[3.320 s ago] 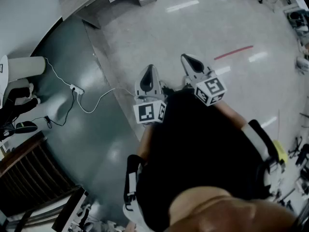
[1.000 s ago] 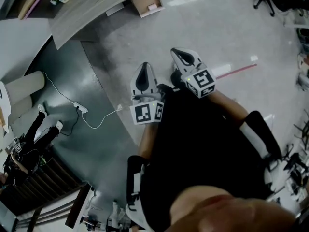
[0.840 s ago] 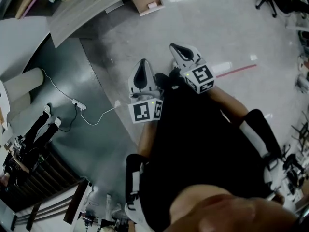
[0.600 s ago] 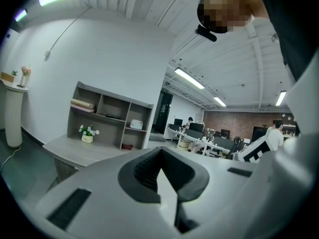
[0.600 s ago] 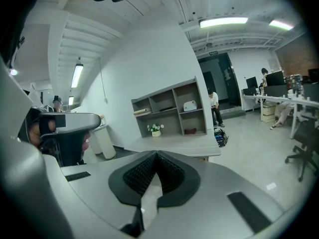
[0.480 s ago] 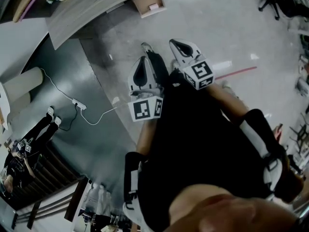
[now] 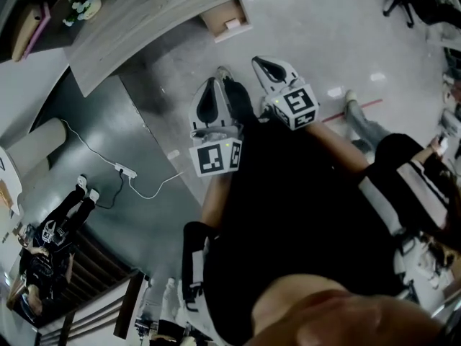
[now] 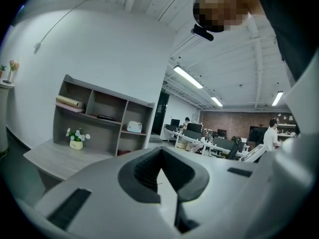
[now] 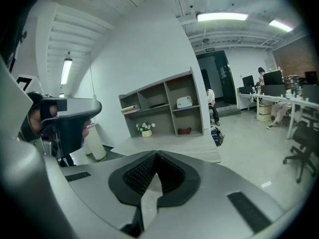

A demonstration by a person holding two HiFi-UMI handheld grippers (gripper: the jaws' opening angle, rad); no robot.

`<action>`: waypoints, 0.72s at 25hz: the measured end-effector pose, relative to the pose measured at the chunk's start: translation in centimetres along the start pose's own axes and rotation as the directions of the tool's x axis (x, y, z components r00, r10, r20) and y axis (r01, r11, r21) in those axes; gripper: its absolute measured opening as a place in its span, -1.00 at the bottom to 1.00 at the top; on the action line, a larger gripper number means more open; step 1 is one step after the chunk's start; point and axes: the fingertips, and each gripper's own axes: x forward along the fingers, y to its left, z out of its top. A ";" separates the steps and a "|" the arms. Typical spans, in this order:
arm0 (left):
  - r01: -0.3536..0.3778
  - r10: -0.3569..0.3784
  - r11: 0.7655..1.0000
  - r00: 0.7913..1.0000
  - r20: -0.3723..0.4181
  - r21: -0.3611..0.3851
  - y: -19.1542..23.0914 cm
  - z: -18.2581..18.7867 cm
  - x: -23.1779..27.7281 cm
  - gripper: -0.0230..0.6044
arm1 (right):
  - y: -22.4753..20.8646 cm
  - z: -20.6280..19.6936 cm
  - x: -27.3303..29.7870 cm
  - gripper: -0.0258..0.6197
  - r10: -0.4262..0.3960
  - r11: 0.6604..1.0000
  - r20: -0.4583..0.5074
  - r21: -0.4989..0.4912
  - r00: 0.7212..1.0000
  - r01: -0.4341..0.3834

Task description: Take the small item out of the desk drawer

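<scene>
Left gripper (image 7: 209, 92) and right gripper (image 7: 265, 67) are hovering, fingers (image 8: 144, 171) closed on nothing — the open drawer (image 7: 225, 19) is sitting well ahead, under the counter (image 7: 144, 13), roughly between them.

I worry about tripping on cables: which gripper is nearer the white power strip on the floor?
Left. The left gripper is held above the floor, right of the power strip; the right gripper is farther right, beyond the left one.

Glossy floor (image 7: 310, 27), wooden desk (image 7: 144, 13), shelf unit (image 8: 99, 118), ceiling striplights (image 9: 222, 17).
</scene>
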 end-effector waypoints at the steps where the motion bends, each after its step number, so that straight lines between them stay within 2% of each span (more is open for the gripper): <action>1: 0.006 -0.006 1.000 1.000 -0.002 0.002 0.6 0.3 0.9 -0.93 | -0.3 0.2 1.0 -0.92 -0.005 1.000 -0.005 0.002 1.000 0.005; 5: 0.031 -0.031 1.000 0.999 -0.014 -0.004 2.8 1.0 4.1 -0.93 | -1.6 0.2 5.0 -0.92 -0.025 1.000 -0.027 0.016 0.999 0.025; 13: 0.063 -0.065 0.998 0.997 -0.039 -0.030 5.9 0.8 8.7 -0.93 | -4.9 -2.4 11.6 -0.92 -0.076 0.996 -0.110 0.046 0.991 0.081; 18: 0.063 -0.065 0.997 0.997 -0.051 -0.039 7.4 0.5 10.7 -0.93 | -7.2 -5.5 15.2 -0.80 -0.100 0.991 -0.194 0.066 0.976 0.115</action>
